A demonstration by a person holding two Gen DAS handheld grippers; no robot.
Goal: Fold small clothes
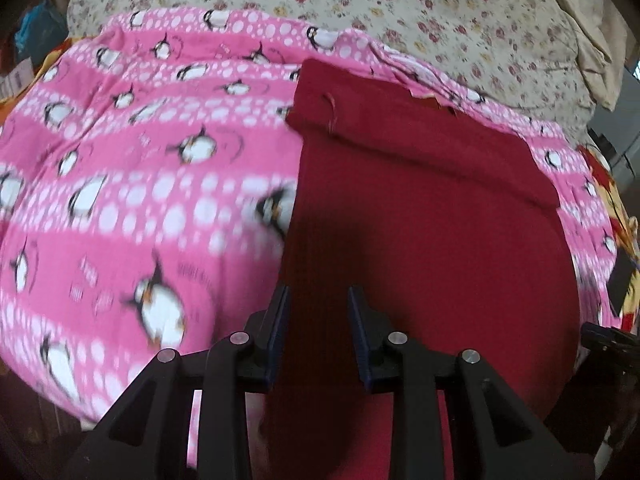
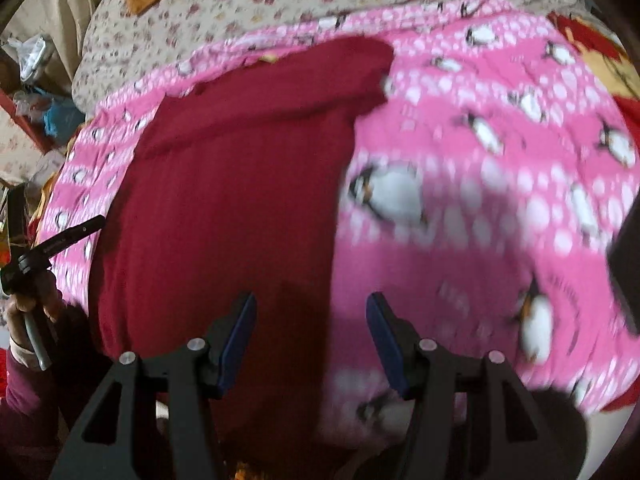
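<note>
A bed (image 1: 460, 12) in floral sheeting carried a pink penguin blanket (image 1: 140, 184) across the frame's middle; a dark red garment (image 1: 420, 220) lay flat on it.

No text, label, brand or number can be read in either view. The pink penguin blanket (image 1: 168, 168) carries small patches of printed lettering between its penguins, left of the dark red garment (image 1: 420, 208) in the left wrist view, but motion blur leaves them as smudged marks. In the right wrist view, the black bar (image 2: 66, 242) left of the garment bears a faint pale line that may be print, too small to make out.
</note>
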